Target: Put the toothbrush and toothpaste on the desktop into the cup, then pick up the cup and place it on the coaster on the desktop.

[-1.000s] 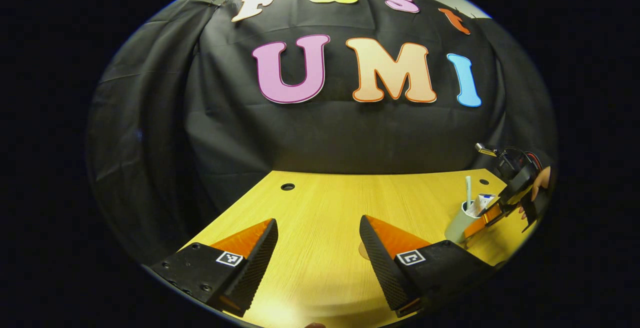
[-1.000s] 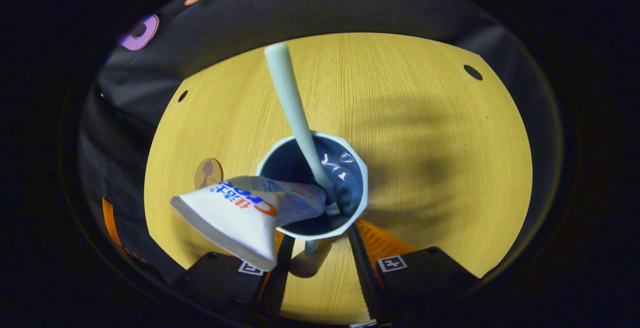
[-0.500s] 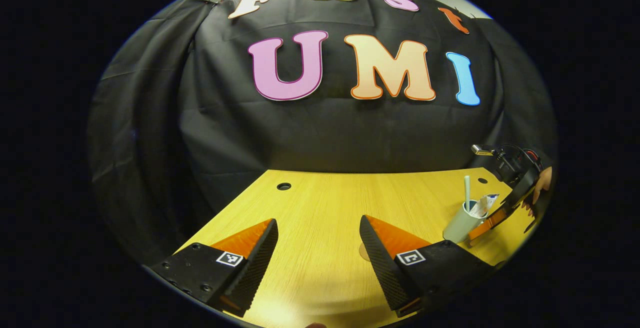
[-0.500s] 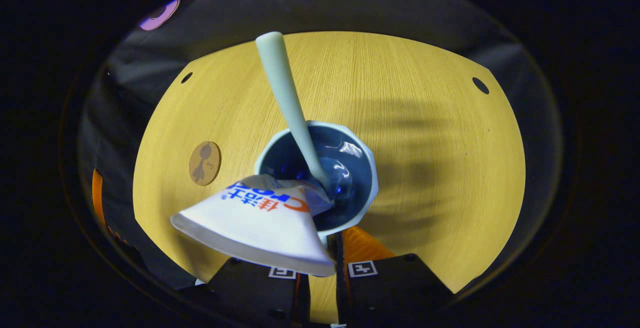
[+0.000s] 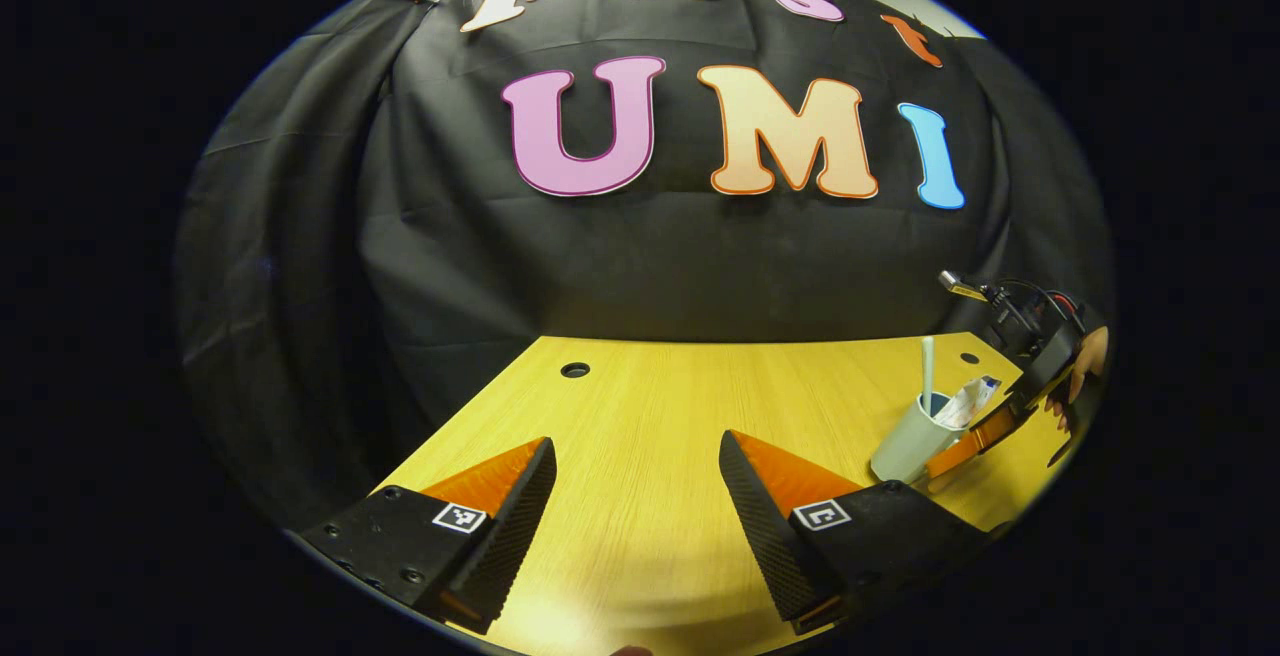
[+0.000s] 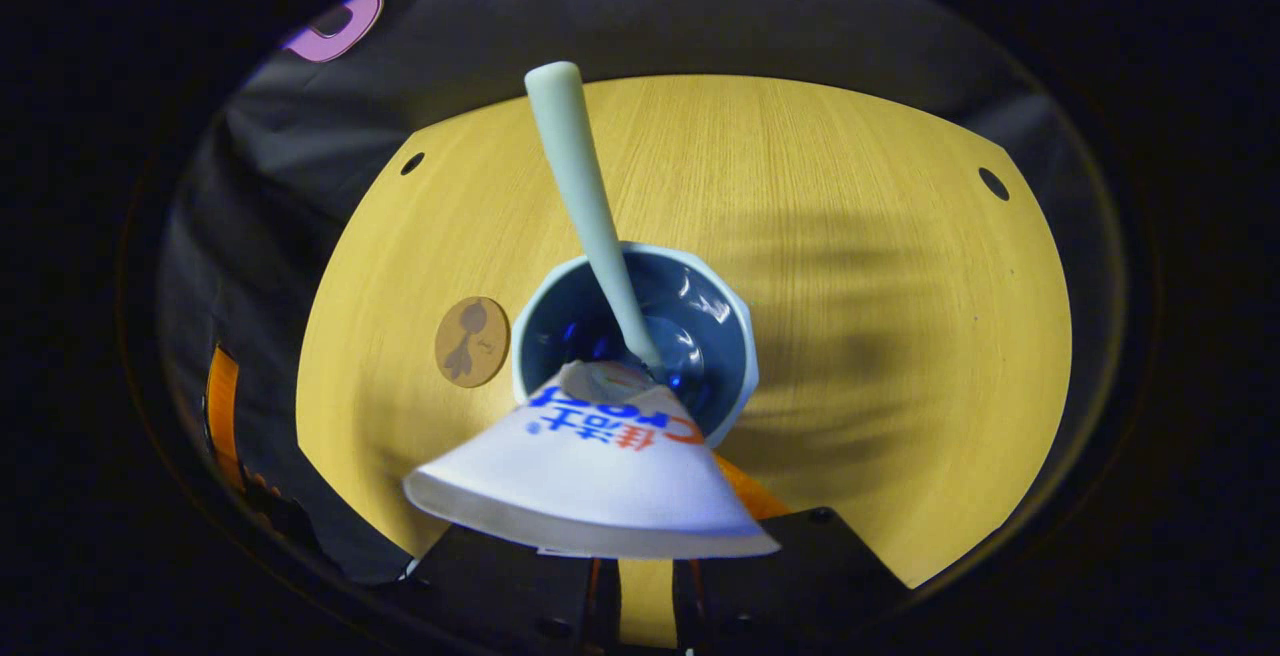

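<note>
Right gripper view: coaster (image 6: pixel 472 341) beside cup (image 6: pixel 738 356); toothpaste (image 6: pixel 600 466) inside.

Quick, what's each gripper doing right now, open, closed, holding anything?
Left gripper: open, holding nothing, above the desk.
Right gripper: closed at the cup; the toothpaste hides the contact, so a grip cannot be told.
</note>
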